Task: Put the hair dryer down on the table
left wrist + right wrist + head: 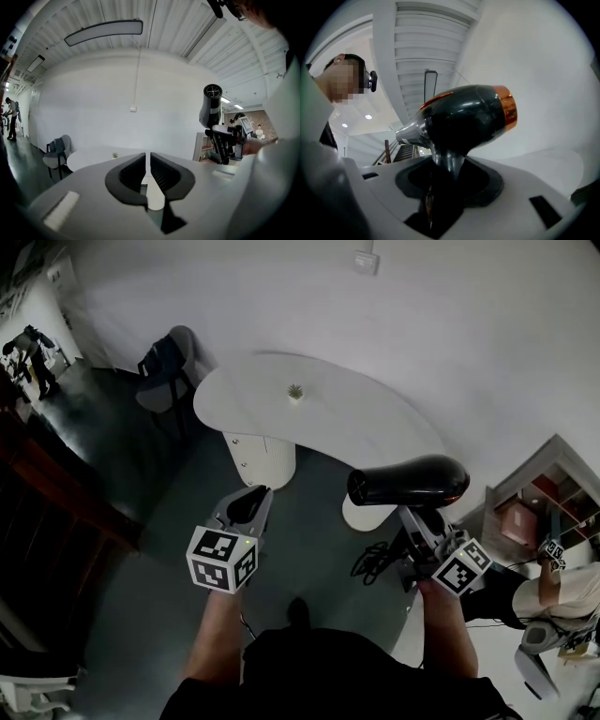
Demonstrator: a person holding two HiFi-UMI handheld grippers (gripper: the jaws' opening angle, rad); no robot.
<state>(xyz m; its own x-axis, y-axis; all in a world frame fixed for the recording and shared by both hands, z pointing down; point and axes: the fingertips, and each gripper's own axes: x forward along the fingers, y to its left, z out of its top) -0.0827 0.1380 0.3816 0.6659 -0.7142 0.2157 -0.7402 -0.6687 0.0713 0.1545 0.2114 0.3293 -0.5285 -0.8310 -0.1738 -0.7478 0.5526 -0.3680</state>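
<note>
While the right gripper (449,180) clamps the hair dryer (464,117) by its handle, the black body rides above the jaws, orange ring toward the frame's right. Head view: the dryer is aloft right of centre, over the near edge of the white table (281,399). The left gripper (149,174), lower left of centre, has its jaws drawn together, nothing between.

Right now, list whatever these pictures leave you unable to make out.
The hair dryer handle: right gripper view, its lower part sunk between the right gripper jaws.
The cord: head view, a dark tangle too dim to trace.
The plant on the table: head view, too small for detail.
Table's near right: head view, hidden behind the hair dryer.
</note>
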